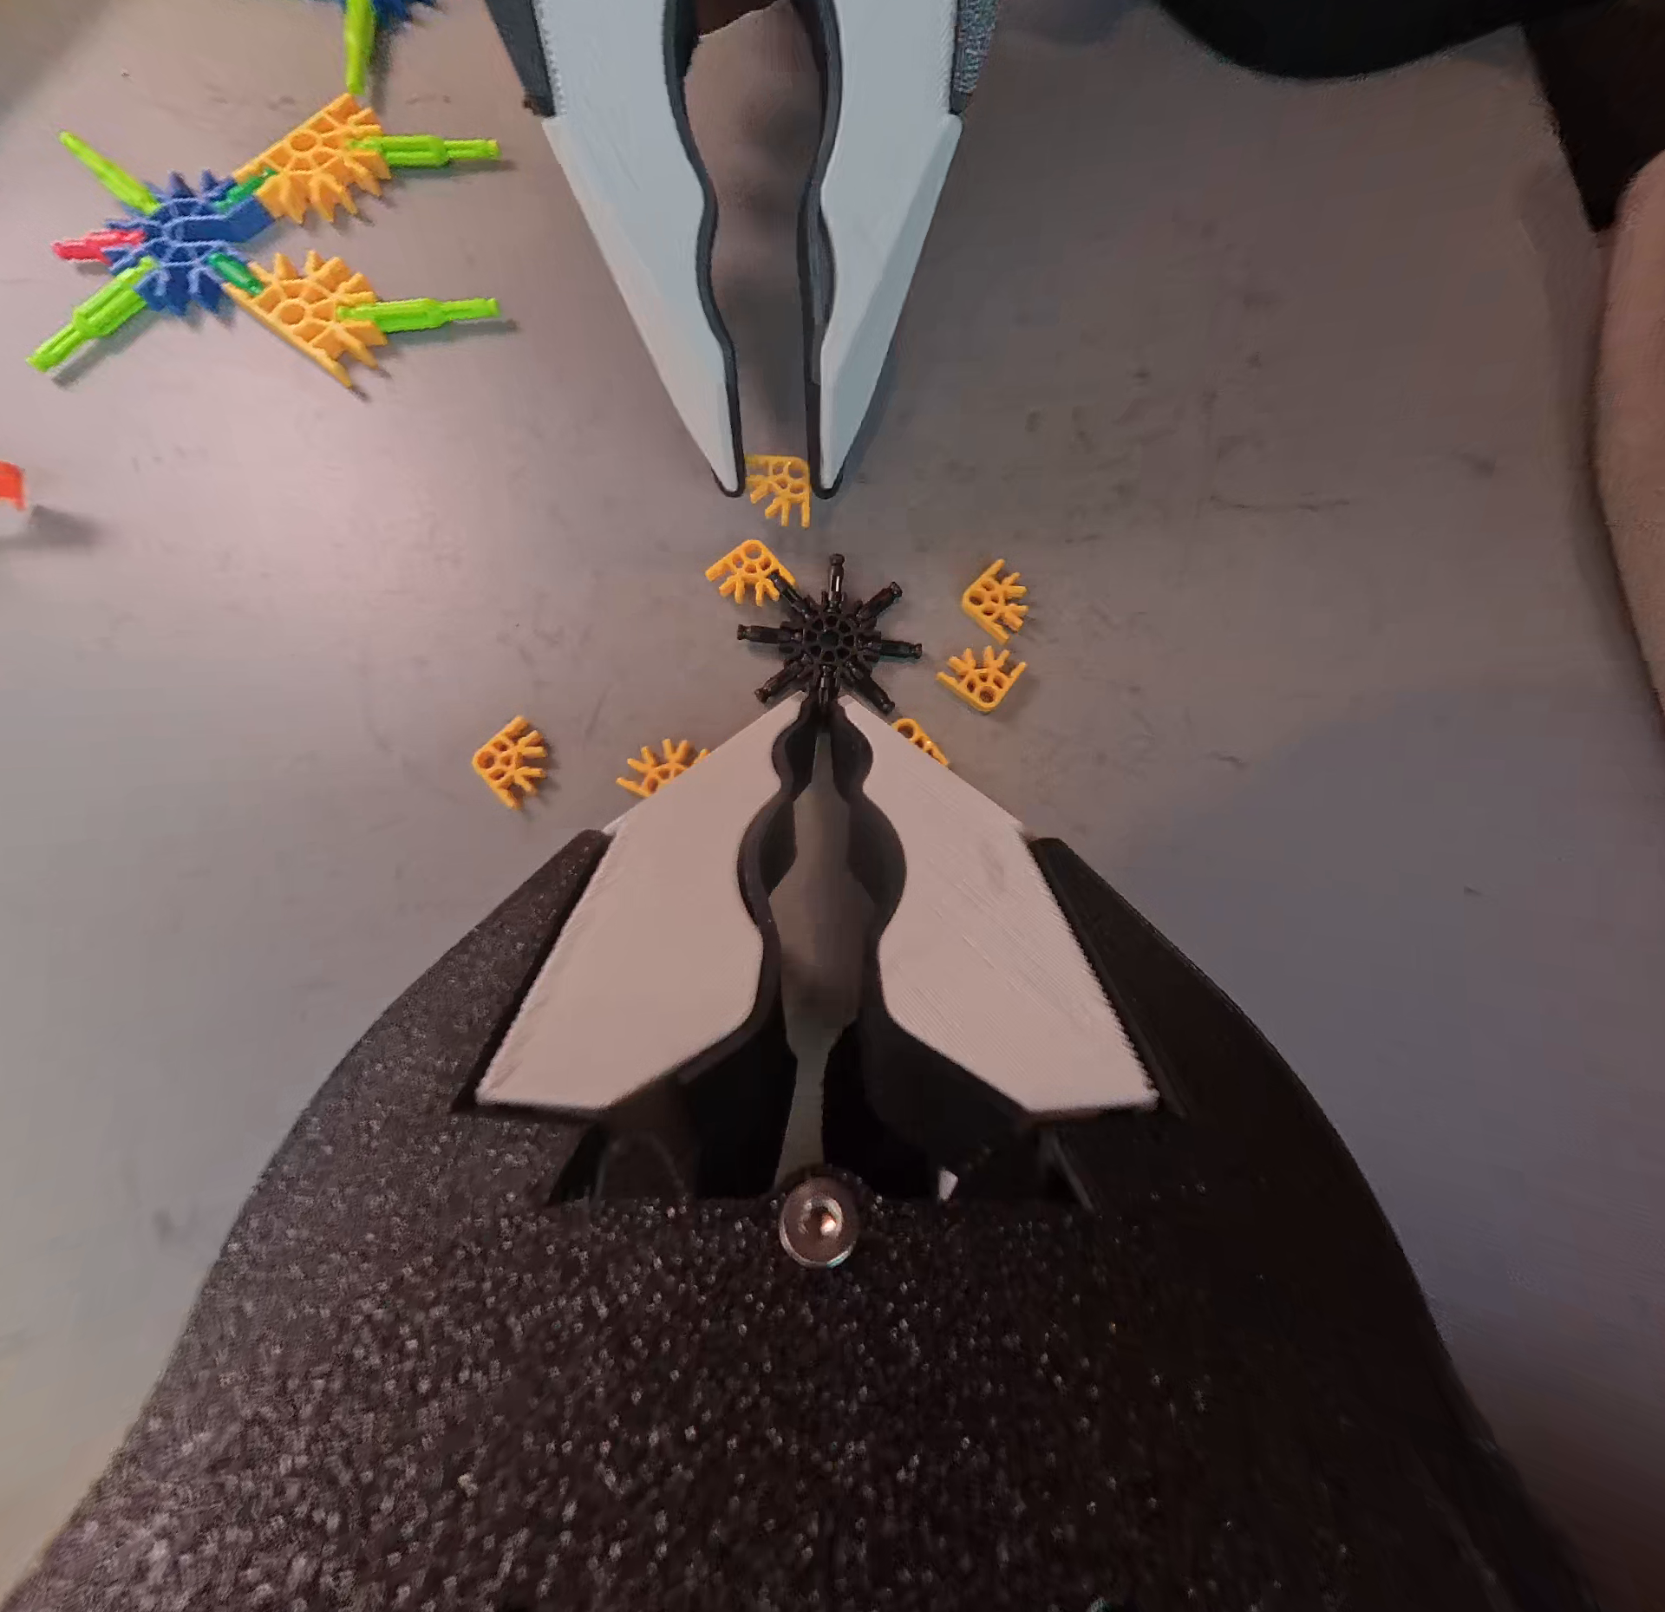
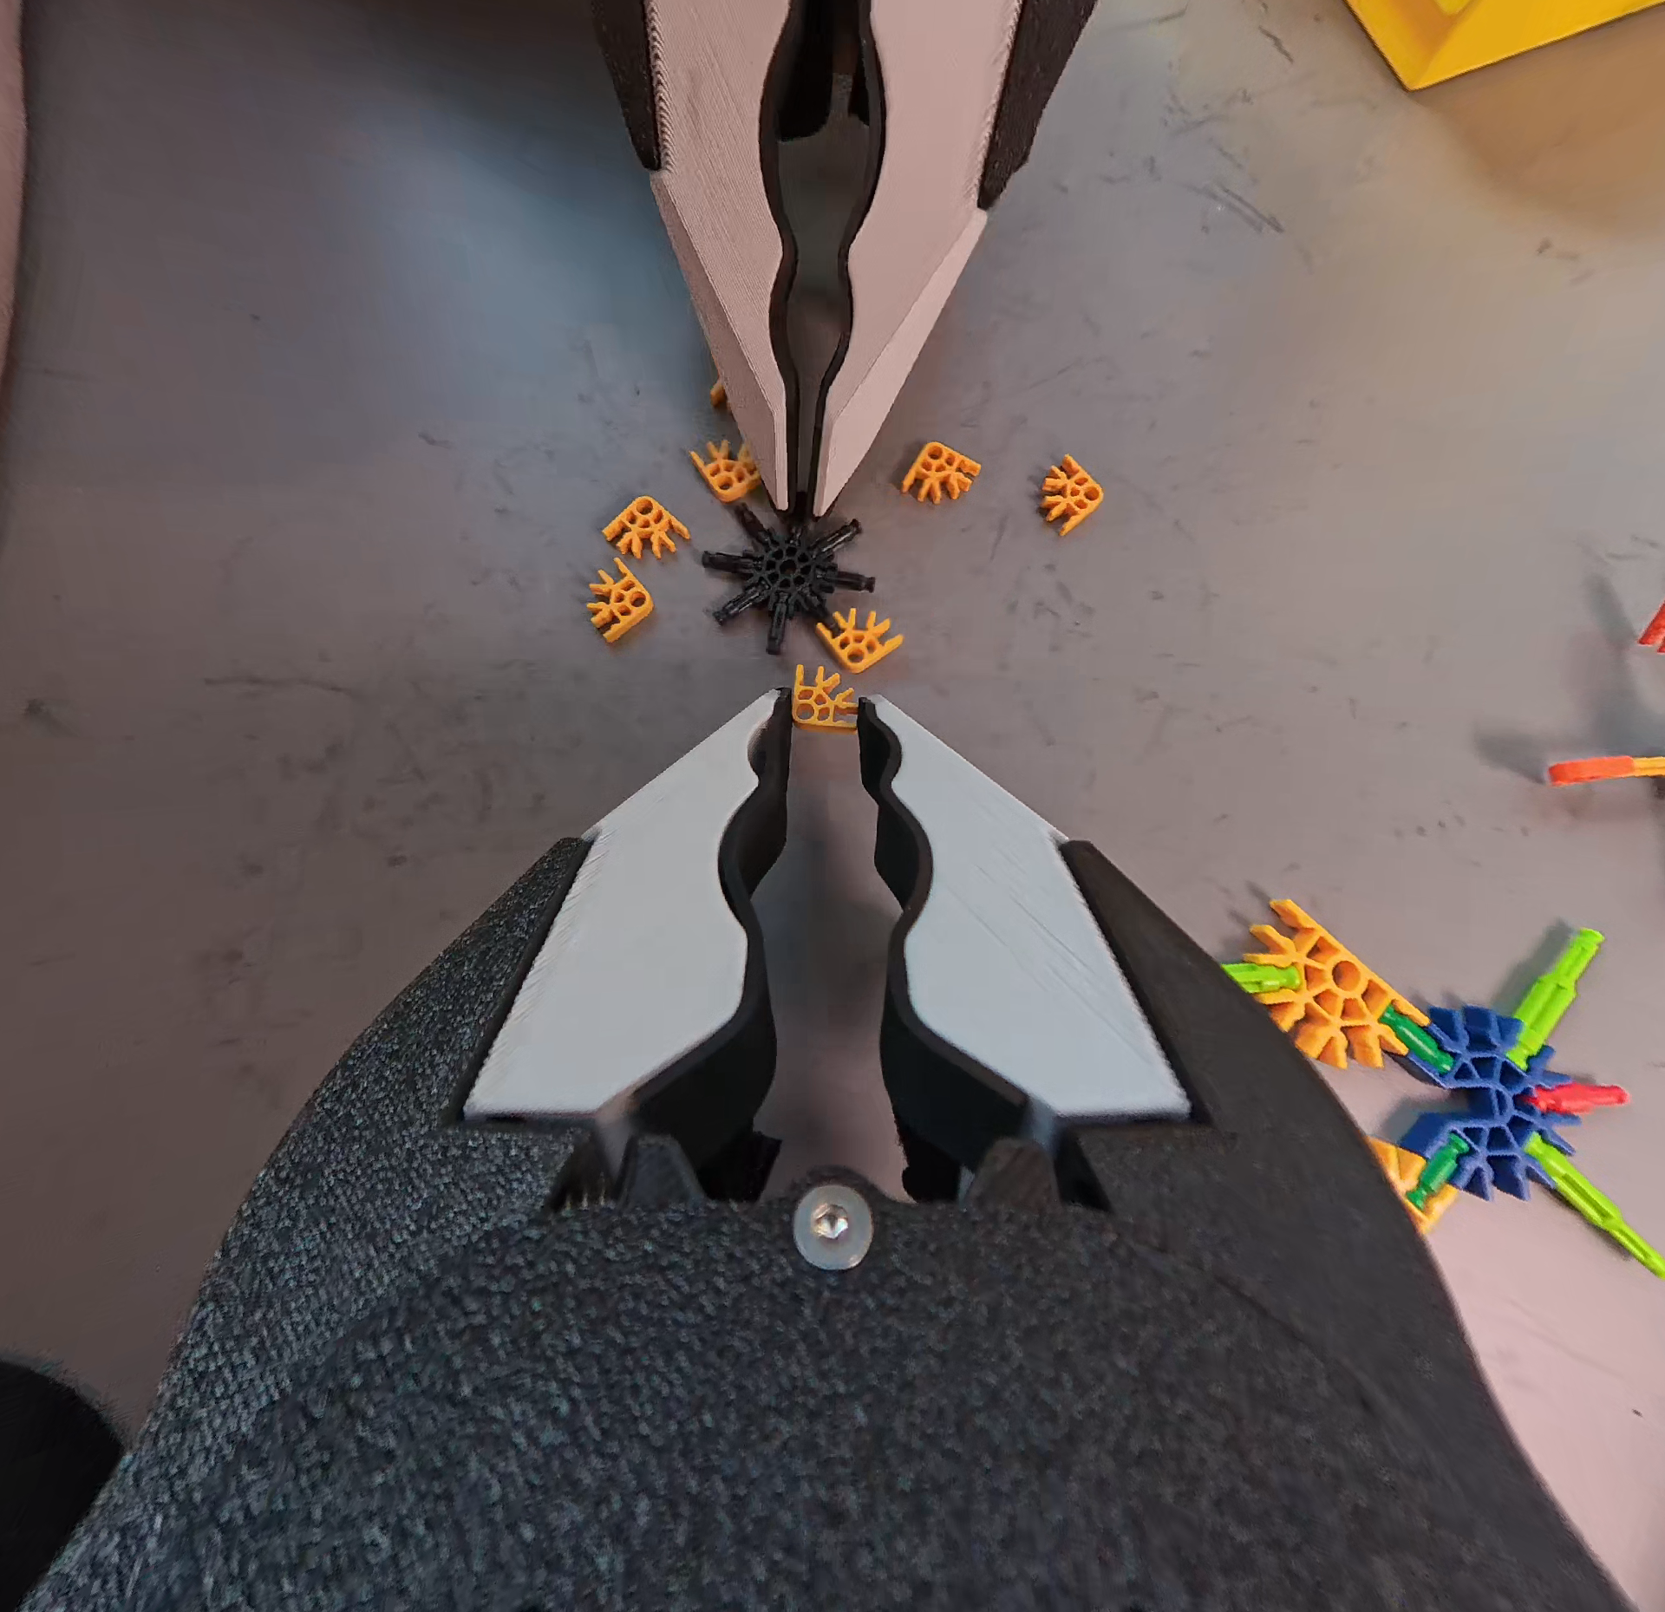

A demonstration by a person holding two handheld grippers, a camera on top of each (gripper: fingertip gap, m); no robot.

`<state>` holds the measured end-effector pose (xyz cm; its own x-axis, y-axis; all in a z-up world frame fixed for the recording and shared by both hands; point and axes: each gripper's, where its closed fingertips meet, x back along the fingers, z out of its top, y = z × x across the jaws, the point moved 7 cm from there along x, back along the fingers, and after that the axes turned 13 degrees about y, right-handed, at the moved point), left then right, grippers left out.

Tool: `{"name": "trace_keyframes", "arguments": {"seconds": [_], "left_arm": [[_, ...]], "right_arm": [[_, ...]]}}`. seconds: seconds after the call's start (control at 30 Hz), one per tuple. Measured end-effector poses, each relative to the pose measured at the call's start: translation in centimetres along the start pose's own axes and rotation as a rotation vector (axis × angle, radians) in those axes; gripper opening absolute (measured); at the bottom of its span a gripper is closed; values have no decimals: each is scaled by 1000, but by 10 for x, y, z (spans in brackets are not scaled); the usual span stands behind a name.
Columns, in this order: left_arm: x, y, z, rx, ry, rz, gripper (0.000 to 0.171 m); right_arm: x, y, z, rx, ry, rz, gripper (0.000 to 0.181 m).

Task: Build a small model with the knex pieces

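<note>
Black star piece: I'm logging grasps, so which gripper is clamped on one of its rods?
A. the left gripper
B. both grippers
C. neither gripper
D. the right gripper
A. The left gripper is pinched shut on a rod of the black star piece, while the right gripper only has a small orange connector between its fingertips.

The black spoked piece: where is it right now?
The black spoked piece lies on the grey table between the two grippers, ringed by loose yellow connectors; the left gripper is shut on one of its rods.
</note>
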<state>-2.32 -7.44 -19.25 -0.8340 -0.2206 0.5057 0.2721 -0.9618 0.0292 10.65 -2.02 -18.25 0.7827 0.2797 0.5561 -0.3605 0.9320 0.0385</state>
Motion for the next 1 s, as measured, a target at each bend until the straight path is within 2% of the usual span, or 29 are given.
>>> {"name": "trace_keyframes", "arguments": {"seconds": [0.33, 1.0], "left_arm": [[-2, 3, 0, -7, 9, -25, 3], [-3, 5, 0, 4, 5, -1, 3]], "right_arm": [[-5, -13, 4, 26, -9, 64, 13], [-10, -11, 2, 29, -46, 31, 13]]}}
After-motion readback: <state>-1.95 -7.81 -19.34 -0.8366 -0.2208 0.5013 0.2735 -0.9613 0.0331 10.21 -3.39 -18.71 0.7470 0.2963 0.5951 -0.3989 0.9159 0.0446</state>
